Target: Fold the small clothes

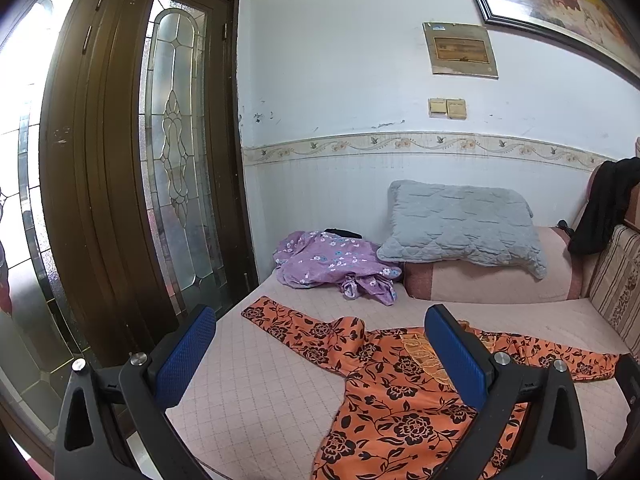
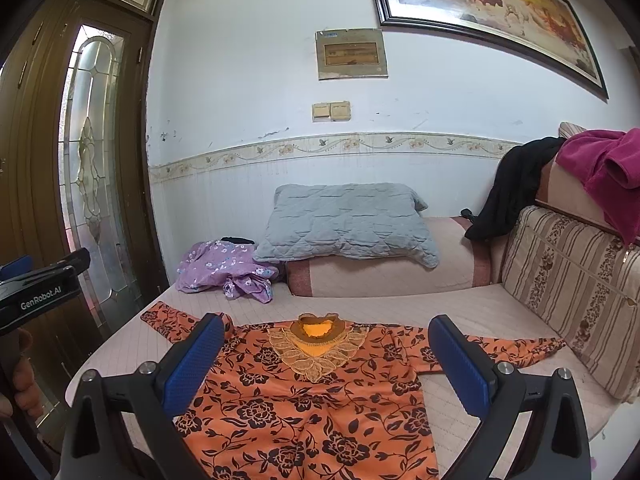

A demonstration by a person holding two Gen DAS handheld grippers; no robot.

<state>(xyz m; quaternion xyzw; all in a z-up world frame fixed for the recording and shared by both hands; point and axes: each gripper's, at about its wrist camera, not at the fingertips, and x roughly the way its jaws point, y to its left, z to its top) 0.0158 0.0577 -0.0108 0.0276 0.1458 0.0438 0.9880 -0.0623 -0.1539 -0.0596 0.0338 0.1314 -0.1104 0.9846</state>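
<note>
An orange blouse with black flowers [image 2: 304, 408] lies spread flat on the pink quilted sofa bed [image 2: 472, 312], sleeves out to both sides, lace collar toward the wall. In the left wrist view the same blouse [image 1: 392, 396] lies under and right of my left gripper [image 1: 320, 356], which hangs open above its left sleeve. My right gripper [image 2: 326, 360] hovers open over the blouse's chest, nothing between its blue pads [image 2: 460, 364]. The left gripper's body [image 2: 40, 292] shows at the left edge of the right wrist view, held by a hand. A crumpled purple floral garment [image 2: 228, 270] lies farther back.
A grey pillow [image 2: 344, 224] rests on a pink bolster against the wall. A striped back cushion [image 2: 568, 288] lines the right side, with black and magenta clothes [image 2: 600, 160] draped over it. A wooden door with leaded glass [image 1: 176, 160] stands left of the bed.
</note>
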